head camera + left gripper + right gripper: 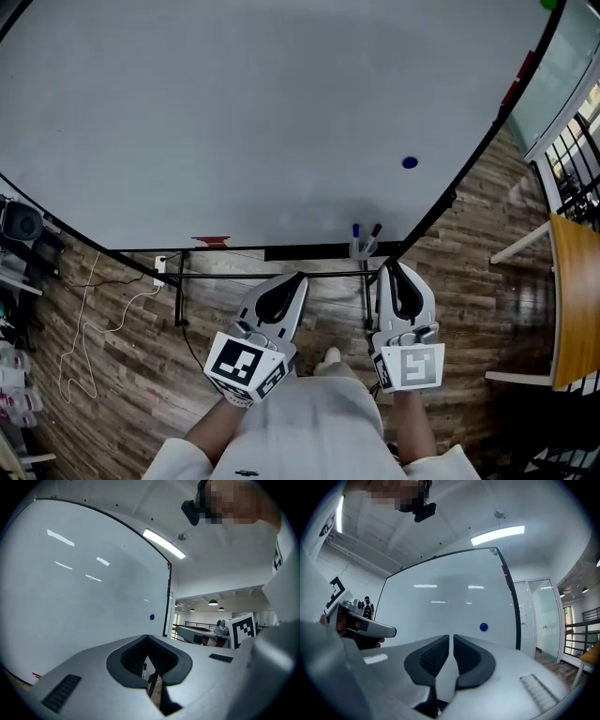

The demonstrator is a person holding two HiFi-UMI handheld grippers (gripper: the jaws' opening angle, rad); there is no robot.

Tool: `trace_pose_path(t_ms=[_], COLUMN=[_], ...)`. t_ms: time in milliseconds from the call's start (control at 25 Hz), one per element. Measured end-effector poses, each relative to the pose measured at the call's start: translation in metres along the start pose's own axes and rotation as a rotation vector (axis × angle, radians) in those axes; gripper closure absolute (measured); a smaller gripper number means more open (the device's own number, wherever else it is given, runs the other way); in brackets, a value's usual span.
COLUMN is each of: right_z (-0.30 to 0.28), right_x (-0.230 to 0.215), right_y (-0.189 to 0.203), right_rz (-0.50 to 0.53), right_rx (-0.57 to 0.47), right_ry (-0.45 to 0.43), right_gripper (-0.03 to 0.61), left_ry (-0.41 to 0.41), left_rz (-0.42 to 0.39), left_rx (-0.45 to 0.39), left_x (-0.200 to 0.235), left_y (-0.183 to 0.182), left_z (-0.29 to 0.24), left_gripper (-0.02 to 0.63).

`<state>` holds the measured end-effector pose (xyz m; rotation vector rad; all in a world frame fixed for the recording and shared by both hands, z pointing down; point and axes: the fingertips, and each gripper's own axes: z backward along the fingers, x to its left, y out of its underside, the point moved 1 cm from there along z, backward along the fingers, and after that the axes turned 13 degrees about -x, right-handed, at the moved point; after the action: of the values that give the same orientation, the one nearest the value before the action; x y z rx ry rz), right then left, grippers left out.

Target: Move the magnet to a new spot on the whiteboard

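A small round blue magnet (410,162) (152,617) (483,626) sticks low on the right part of the big whiteboard (234,112) (70,597) (440,606). Both grippers are held level in front of the board's lower edge, well short of the magnet. My left gripper (300,277) (147,637) has its jaw tips together and holds nothing. My right gripper (391,266) (451,636) shows a thin slit between its jaws, with nothing in it. The magnet lies above and right of the right gripper's tips.
A cup of markers (363,242) and a red eraser (211,241) sit on the board's tray. A green magnet (548,4) is at the board's top right corner. The stand's crossbar (272,274) runs below. A wooden table (572,300) and railing stand to the right; a cable (84,347) lies left.
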<state>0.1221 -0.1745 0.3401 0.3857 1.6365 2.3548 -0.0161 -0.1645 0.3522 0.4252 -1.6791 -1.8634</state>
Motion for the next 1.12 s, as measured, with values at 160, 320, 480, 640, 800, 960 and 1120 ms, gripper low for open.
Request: trace_pose_path(t_ms=[160,320,480,640,800,960,1120], right_z=[-0.016,-0.03,-0.046,-0.062,-0.08,-0.096,-0.109], right_x=[-0.014,-0.028,-0.043,-0.06,-0.075,-0.088,-0.097], right_y=[-0.003,-0.002,0.0,0.003,0.005,0.008,0.014], right_rz=[0.013,0.022,0.006,0.008,0.038,0.054,0.069], right_rx=[-0.005,-0.014,-0.013,-0.003,0.0,0.007,0.013], right_ry=[0.004,0.017,0.047,0.092,0.11,0.124,0.142], right_gripper=[0.537,0.524,0.491,0.451,0.443,0.433,0.431], left_ry=[0.003,-0.003,-0.005,0.0,0.0,0.0,0.003], left_rz=[-0.005,-0.008,-0.016,-0.021,-0.019,-0.014,-0.014], left_rx=[0.002,0.004,0.001,-0.002,-0.003,-0.001,0.003], left_x=[0.001,0.004,0.006,0.009,0.013,0.015,0.018], left_y=[-0.001,0.003,0.004,0.002,0.002,0.004,0.004], left_z=[-0.015,-0.027,-0.037,-0.048,-0.057,-0.065,-0.071], left_gripper=[0.614,0.614,0.614,0.614,0.614,0.614,0.614])
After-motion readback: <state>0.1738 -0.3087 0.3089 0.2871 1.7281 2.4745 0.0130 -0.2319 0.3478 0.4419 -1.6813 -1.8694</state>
